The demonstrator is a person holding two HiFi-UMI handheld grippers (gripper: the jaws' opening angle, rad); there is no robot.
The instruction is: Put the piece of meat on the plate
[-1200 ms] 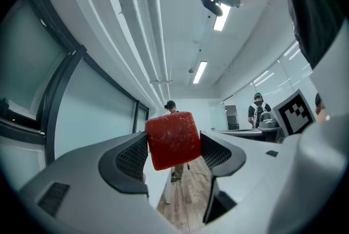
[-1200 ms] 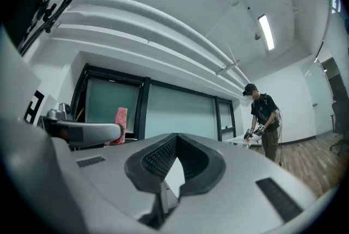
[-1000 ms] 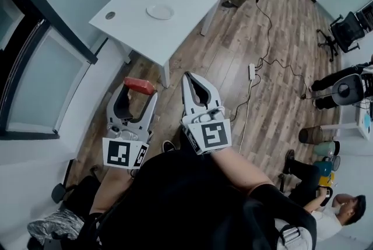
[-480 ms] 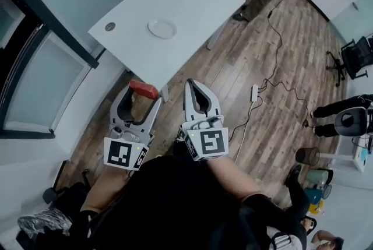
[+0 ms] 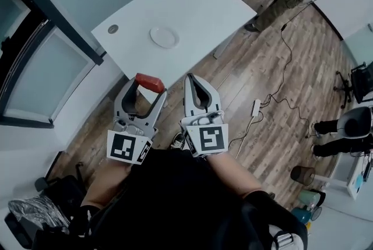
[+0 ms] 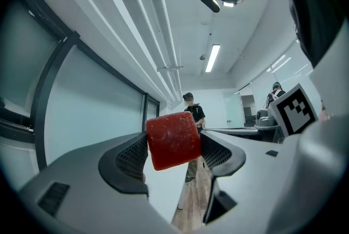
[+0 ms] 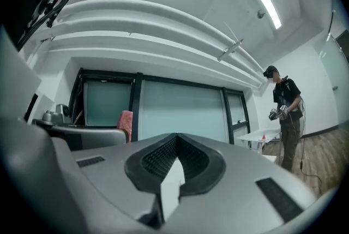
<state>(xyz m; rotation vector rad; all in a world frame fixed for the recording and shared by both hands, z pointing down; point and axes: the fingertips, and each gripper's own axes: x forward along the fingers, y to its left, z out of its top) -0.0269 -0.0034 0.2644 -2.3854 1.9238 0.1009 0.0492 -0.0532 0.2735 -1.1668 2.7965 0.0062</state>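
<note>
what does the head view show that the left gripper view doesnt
Only the head view: the empty plate on the white table, ahead of both grippers, and the right gripper with its jaws together on nothing.
Only the left gripper view: the ribbed pads pressing on two sides of the red piece of meat, and the ceiling light strip overhead.
Both: that piece of meat clamped in the left gripper, not yet on the plate.
</note>
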